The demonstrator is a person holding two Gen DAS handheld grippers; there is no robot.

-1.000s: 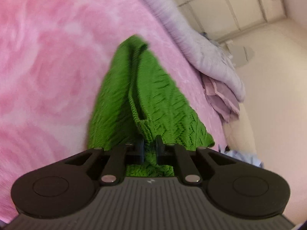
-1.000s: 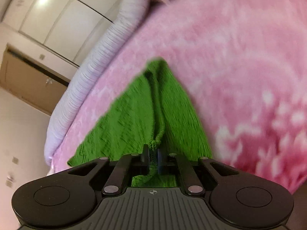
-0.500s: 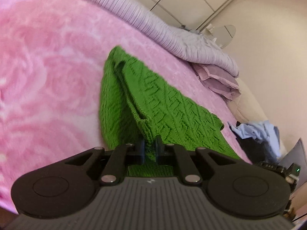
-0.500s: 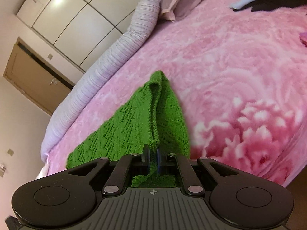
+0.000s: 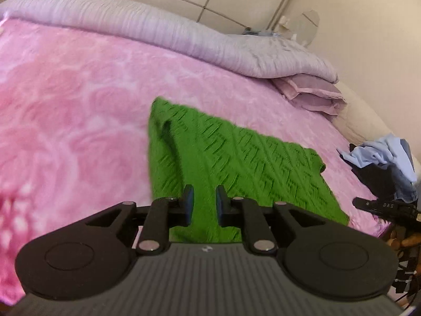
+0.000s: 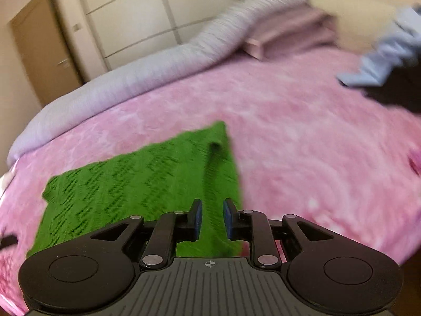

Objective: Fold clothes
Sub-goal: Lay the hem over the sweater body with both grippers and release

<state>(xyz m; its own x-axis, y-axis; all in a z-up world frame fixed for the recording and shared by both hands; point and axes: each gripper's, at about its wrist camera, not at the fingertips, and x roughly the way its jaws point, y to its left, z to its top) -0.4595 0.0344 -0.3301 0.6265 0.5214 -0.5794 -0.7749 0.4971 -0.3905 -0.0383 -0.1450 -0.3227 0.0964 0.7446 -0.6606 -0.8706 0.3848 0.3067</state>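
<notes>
A green knitted garment (image 5: pixel 231 163) lies folded flat on the pink floral blanket (image 5: pixel 65 121); it also shows in the right wrist view (image 6: pixel 136 181). My left gripper (image 5: pixel 204 197) is open and empty, just above the garment's near left edge. My right gripper (image 6: pixel 212 210) is open and empty, just above the garment's near right edge. Neither gripper holds the cloth. Both views are blurred by motion.
A rolled lilac duvet (image 5: pixel 158 26) lies along the far side of the bed, with a folded mauve cloth (image 5: pixel 313 94) beside it. A pile of light blue and dark clothes (image 5: pixel 386 163) sits at the right; it also shows in the right wrist view (image 6: pixel 386 63). Wardrobe doors (image 6: pixel 158 21) stand behind.
Both grippers have opened and let go of the green garment, which now lies flat on the blanket. Both grippers have drawn back and tilted up.
</notes>
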